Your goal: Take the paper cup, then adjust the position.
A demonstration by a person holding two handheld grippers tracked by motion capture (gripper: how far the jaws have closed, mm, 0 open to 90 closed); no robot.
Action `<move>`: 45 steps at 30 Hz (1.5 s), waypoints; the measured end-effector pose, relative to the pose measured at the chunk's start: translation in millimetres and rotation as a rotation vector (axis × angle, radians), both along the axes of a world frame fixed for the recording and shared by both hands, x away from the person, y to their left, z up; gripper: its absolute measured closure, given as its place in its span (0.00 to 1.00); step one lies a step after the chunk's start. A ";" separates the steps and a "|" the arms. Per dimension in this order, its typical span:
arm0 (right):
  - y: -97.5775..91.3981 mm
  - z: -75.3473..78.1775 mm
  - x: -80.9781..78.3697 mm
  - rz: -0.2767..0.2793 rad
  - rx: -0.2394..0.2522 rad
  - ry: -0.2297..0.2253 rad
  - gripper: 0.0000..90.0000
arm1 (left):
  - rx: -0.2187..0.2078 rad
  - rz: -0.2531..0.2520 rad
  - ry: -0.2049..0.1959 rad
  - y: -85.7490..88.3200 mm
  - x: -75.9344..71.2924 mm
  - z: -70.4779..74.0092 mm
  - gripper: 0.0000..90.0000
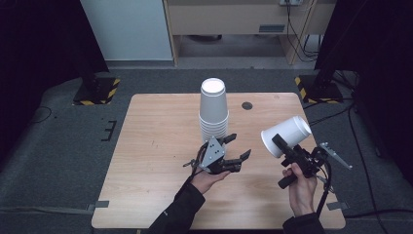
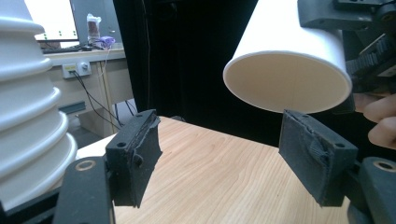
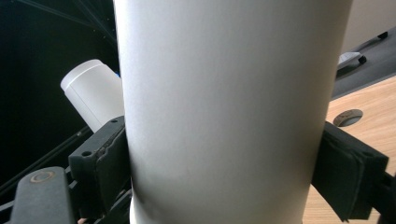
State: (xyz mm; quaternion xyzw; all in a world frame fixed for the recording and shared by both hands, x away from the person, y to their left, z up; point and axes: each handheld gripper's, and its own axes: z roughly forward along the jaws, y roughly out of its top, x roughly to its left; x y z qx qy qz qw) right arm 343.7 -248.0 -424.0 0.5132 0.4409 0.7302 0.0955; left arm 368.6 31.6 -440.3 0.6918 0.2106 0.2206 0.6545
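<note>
White paper, one single tapered cup [image 1: 286, 135], is clamped between the jaws of the right gripper [image 1: 285, 146] and held tilted above the pale wooden table [image 1: 156, 146], mouth toward the left gripper [image 1: 238, 146]. That one rests low with jaws apart and empty, just beside the upside-down stack of white paper cups [image 1: 213, 109].

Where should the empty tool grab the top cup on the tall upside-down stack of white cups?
Probably around the top cup's bare side wall, above the crowded rims of the stack. Come in level from the left tool's side, open jaws straddling it. The wall is round and upright, and narrows upward, so lift straight up.
</note>
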 end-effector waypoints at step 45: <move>4.2 -7.1 2.4 0.044 0.116 0.062 0.17 | -0.097 -0.057 -0.039 -38.3 24.3 -5.9 0.33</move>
